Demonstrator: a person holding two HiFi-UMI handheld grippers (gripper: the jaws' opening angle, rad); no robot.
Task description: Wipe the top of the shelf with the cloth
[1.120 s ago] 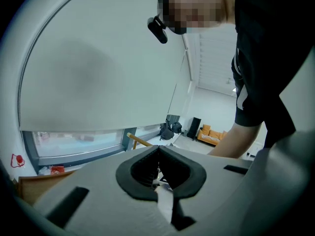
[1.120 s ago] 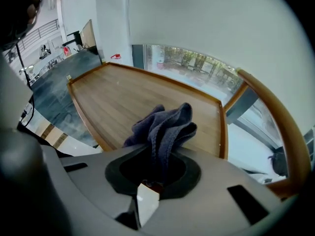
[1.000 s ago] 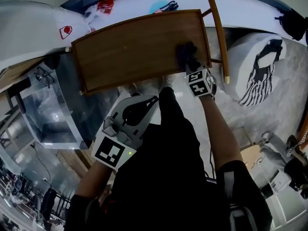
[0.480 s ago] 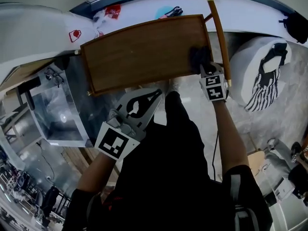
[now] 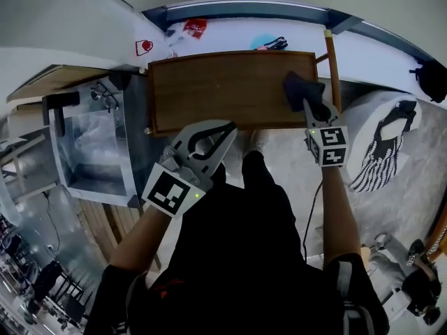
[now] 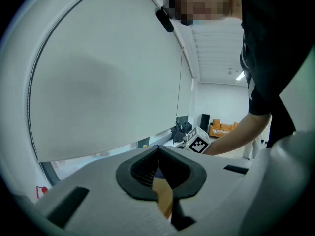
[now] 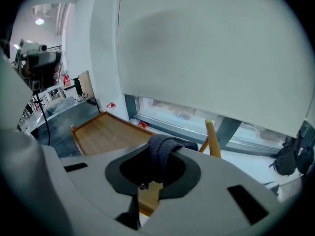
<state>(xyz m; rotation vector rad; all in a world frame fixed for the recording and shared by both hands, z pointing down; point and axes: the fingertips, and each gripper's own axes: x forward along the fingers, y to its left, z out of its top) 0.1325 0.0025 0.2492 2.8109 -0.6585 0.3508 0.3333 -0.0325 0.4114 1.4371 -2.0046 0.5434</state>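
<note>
Grey flooring is showing around the person's dark torso nearest the camera, where the left gripper (image 5: 229, 127) is hanging clenched on nothing, just short of the shelf (image 5: 209, 89). Further out, the right gripper (image 5: 308, 103) is pinching a dark cloth (image 5: 300, 88) at the right end of the wooden top. Being soft, light and floppy, the cloth is probably handling best bunched at its middle, as gripped here.

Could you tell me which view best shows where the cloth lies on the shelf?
The head view: the whole shelf top, with the cloth at its right end. The right gripper view shows it close up, clamped in the jaws; the left gripper view shows none of it.
</note>
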